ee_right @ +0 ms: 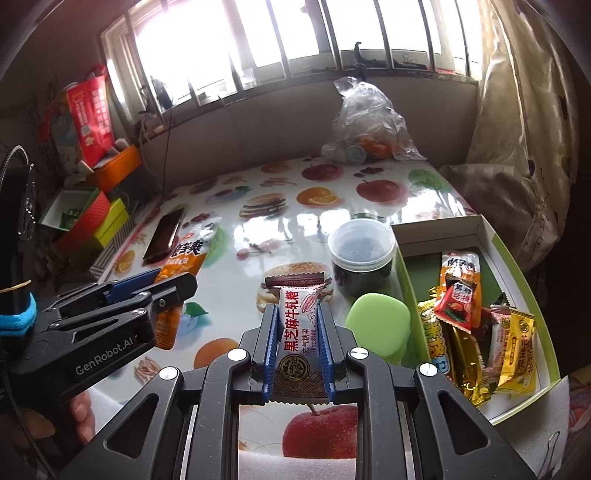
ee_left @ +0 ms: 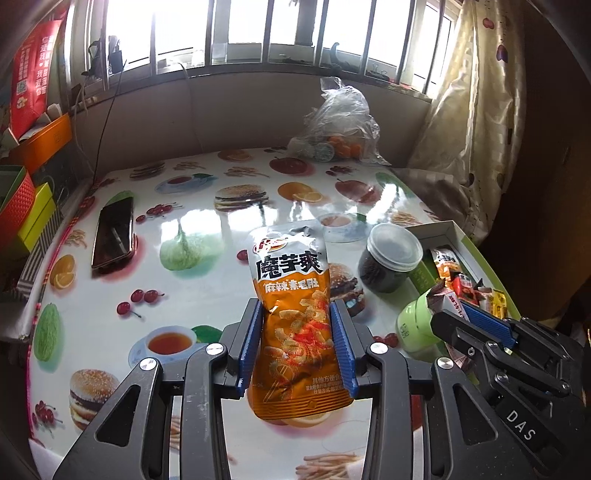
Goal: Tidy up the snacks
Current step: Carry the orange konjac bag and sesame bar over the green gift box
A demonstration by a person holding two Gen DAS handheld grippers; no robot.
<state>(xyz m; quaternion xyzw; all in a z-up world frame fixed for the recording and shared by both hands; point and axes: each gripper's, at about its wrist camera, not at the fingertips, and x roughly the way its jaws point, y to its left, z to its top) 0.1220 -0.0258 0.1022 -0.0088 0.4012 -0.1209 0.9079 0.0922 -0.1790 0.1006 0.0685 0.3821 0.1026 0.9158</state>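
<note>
Left wrist view: an orange snack pouch is clamped between the blue pads of the left gripper, held upright above the fruit-and-burger printed tablecloth. The jaws are pressed against both sides of the pouch. To the right, the right gripper is seen from the side with a candy bar wrapper pinched at its tip, just beside a green lidded jar. A clear-lidded jar of dark contents stands behind the green one, next to a white-walled box in which several snack packets lie. A phone lies flat near the left edge of the table, well apart from the grippers.

In the right wrist view, the black sesame nougat bar is gripped lengthwise by the right gripper, its jaws closed on the wrapper's two long edges. The left gripper enters from the left, with the orange pouch caught in it; part of the pouch is hidden by the finger. The box sits at the right, holding a heap of packets in orange, red and gold. The green jar lid lies between the bar and the box wall. A tied plastic bag, apparently with oranges inside, rests at the far edge under the window.
</note>
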